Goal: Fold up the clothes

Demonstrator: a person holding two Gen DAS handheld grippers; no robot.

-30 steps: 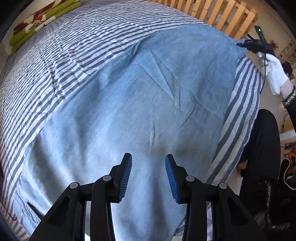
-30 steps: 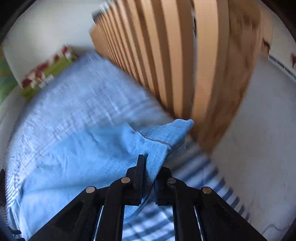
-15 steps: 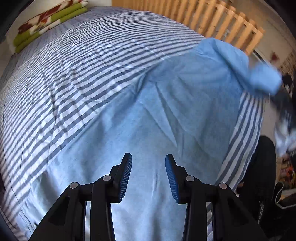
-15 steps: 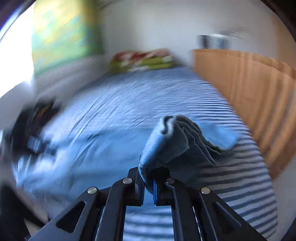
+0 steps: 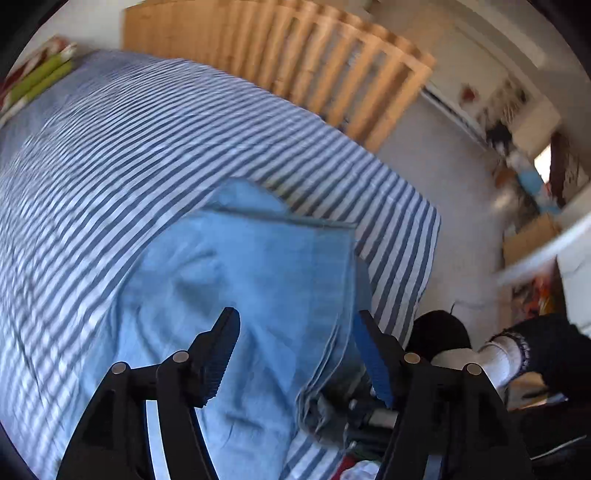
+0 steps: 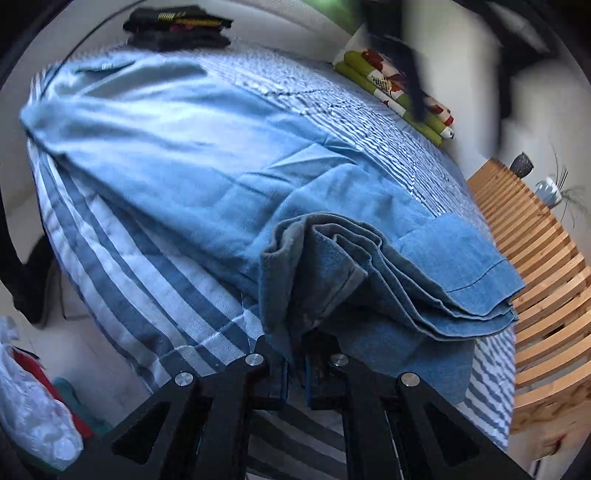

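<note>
A light blue denim garment (image 5: 240, 280) lies spread on the striped bed. In the left wrist view its far end is doubled back over itself, with a straight hem across the top. My left gripper (image 5: 297, 354) hovers over that fold; its jaws are opening, and the cloth lies below them untouched by the pads. In the right wrist view the garment (image 6: 166, 147) stretches away to the upper left. My right gripper (image 6: 294, 373) is shut on a bunched, layered hem of the denim, lifted over the bed's near edge.
The striped bed cover (image 5: 147, 140) ends at a wooden slatted rail (image 5: 314, 66). A green and red folded blanket (image 6: 399, 92) and a dark stack of clothes (image 6: 177, 27) sit at the far side. A white bag (image 6: 26, 398) lies on the floor. A person's white-gloved hand (image 5: 506, 354) is at right.
My right gripper swung round, carrying the denim hem back over the garment and doubling it. My left gripper's jaws widened, and its view shifted toward the bed's corner.
</note>
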